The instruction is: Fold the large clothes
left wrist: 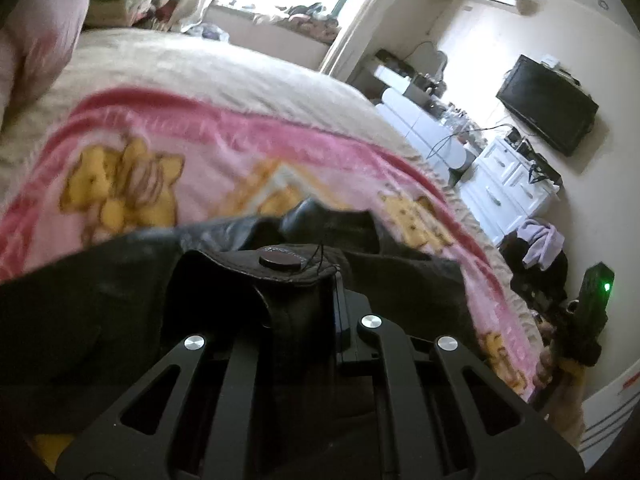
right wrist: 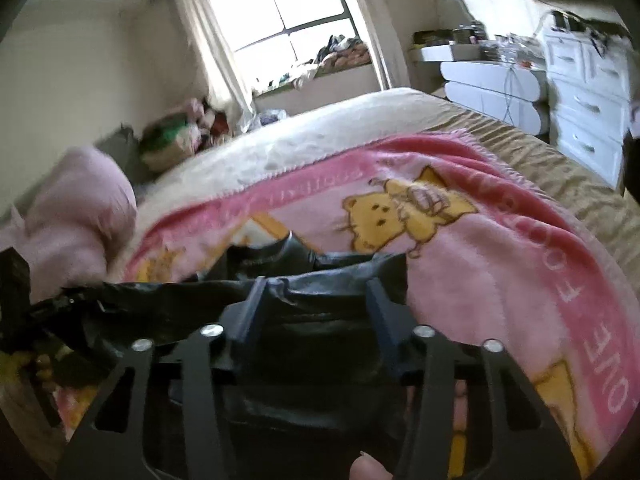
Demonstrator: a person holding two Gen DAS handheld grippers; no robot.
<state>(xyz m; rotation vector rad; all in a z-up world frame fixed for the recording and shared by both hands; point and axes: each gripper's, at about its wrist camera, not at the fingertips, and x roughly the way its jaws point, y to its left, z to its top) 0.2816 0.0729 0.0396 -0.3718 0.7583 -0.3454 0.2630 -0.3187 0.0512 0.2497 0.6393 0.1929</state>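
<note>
A black leather-like garment lies on a pink bear-print blanket on the bed. My left gripper is shut on the garment's edge, by a dark round button; cloth covers its fingertips. In the right wrist view the same garment fills the space between my right gripper's blue fingers, which stand apart with cloth bunched between them. The blanket spreads beyond it. The other gripper shows at the right edge of the left wrist view with a green light.
The bed has a beige cover. A pink pillow lies at the left. White drawers, a wall TV, a window and clothes piles stand around the bed.
</note>
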